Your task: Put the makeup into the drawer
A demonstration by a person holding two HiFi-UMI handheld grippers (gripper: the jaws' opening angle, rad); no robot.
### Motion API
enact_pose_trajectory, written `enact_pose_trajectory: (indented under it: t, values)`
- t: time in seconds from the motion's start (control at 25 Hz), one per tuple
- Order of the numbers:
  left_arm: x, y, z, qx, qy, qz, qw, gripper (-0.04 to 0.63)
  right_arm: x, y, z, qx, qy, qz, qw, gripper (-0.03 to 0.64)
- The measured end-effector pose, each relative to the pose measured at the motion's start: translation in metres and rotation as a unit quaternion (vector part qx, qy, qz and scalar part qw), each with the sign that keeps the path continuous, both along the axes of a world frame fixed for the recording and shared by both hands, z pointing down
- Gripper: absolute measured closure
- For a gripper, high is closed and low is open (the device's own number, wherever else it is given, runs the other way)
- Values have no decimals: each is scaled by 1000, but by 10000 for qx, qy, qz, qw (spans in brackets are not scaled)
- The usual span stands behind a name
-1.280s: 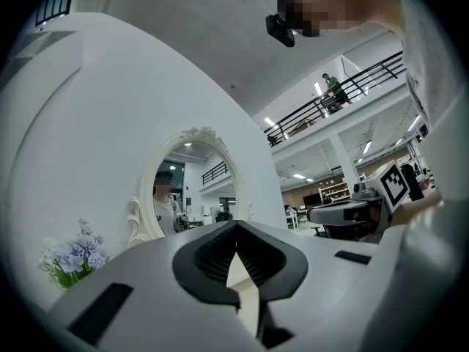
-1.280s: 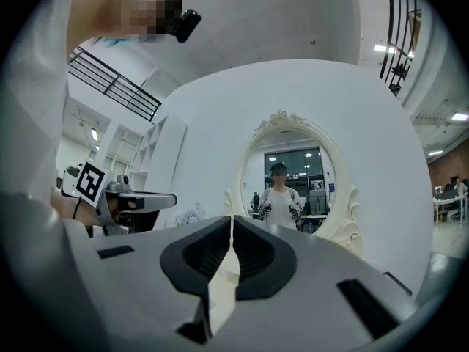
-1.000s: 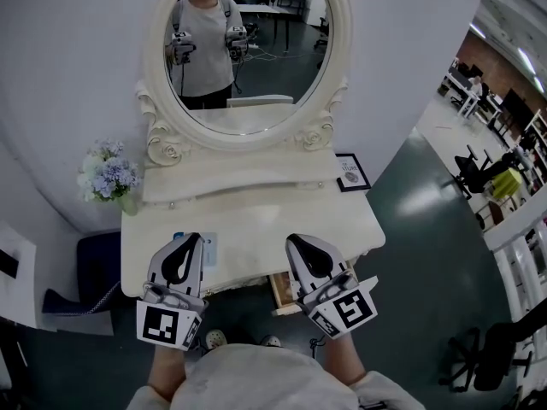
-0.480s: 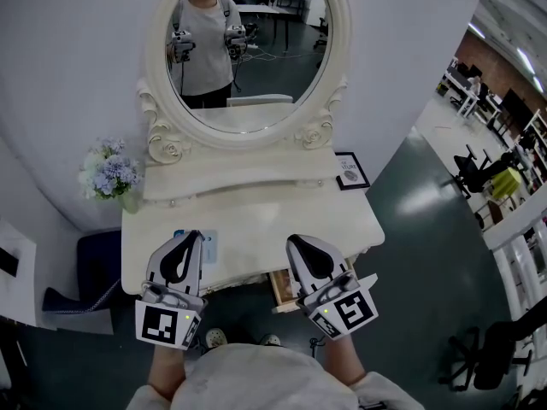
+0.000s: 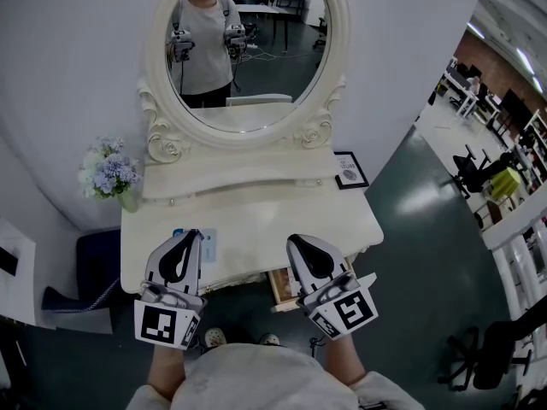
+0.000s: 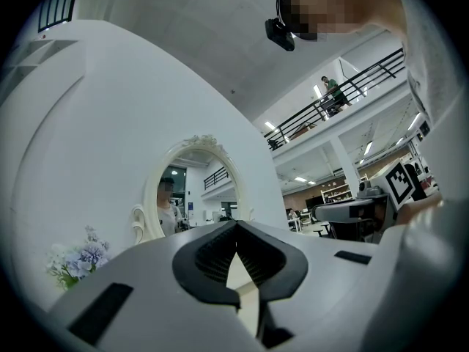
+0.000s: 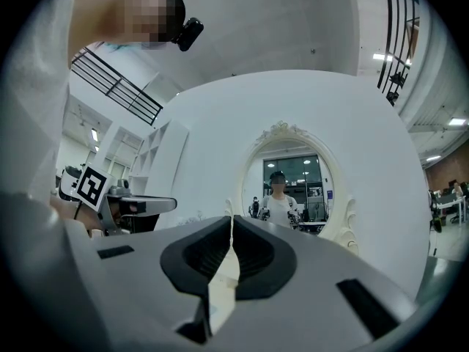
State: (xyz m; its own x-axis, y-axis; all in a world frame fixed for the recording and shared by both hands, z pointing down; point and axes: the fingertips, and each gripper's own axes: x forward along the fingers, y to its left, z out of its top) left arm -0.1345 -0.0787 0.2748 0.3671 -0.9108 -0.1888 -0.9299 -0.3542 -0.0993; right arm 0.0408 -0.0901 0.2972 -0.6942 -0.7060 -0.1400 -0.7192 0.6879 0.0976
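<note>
A flat white packet with a blue corner (image 5: pixel 208 243) lies on the cream-white carved dressing table (image 5: pixel 256 216) near its front edge, partly under the tip of the left gripper (image 5: pixel 191 234). The wood-lined drawer (image 5: pixel 279 285) stands slightly pulled out below the front edge, beside the right gripper (image 5: pixel 295 240). Both grippers hover side by side over the front edge with their 2 black-padded jaws brought together on nothing, facing the oval white-framed mirror (image 5: pixel 248 58), with a pale blue flower bunch (image 5: pixel 108 176) at far left and a small dark-framed picture (image 5: pixel 350 171) at right.

Left claw (image 5: pixel 194 234), right claw (image 5: pixel 291 239) (white, black-padded)
</note>
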Motion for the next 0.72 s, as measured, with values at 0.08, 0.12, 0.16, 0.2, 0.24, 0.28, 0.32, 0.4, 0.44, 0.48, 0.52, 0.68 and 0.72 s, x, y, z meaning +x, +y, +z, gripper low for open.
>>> enact_pose_trajectory:
  t: [0.08, 0.12, 0.16, 0.2, 0.24, 0.28, 0.32, 0.4, 0.44, 0.48, 0.52, 0.68, 0.72]
  values:
    - [0, 1, -1, -5, 6, -4, 10000, 581, 1, 1, -1, 0, 11, 9, 10000, 594]
    - [0, 1, -1, -8, 7, -5, 10000, 581, 1, 1, -1, 1, 12, 11, 10000, 594]
    - [0, 1, -1, -9, 7, -6, 10000, 581, 2, 1, -1, 1, 11, 12, 10000, 594]
    - [1, 1, -1, -8, 8, -4, 10000, 581, 2, 1, -2, 2, 12, 11, 10000, 594]
    - [1, 0, -1, -7, 9, -2, 10000, 581, 2, 0, -1, 2, 14, 10, 10000, 594]
    - [1, 0, -1, -6, 11, 0, 10000, 581, 2, 0, -1, 2, 15, 10, 10000, 594]
    - [1, 0, -1, -5, 12, 4, 10000, 581, 2, 0, -1, 3, 15, 11, 10000, 594]
    - [2, 0, -1, -2, 11, 10, 10000, 581, 3, 0, -1, 6, 8, 15, 10000, 594]
    - [3, 0, -1, -3, 8, 12, 10000, 581, 3, 0, -1, 6, 7, 16, 10000, 594]
    - [3, -1, -1, -4, 5, 14, 10000, 581, 3, 0, -1, 8, 4, 16, 10000, 594]
    - [3, -1, -1, -5, 3, 17, 10000, 581, 3, -1, -1, 13, 0, 12, 10000, 594]
    - [4, -3, 0, -7, 8, 29, 10000, 581, 2, -2, -1, 29, -10, -6, 10000, 594]
    - [4, -4, 0, -6, 13, 32, 10000, 581, 2, -2, -1, 31, -10, -9, 10000, 594]
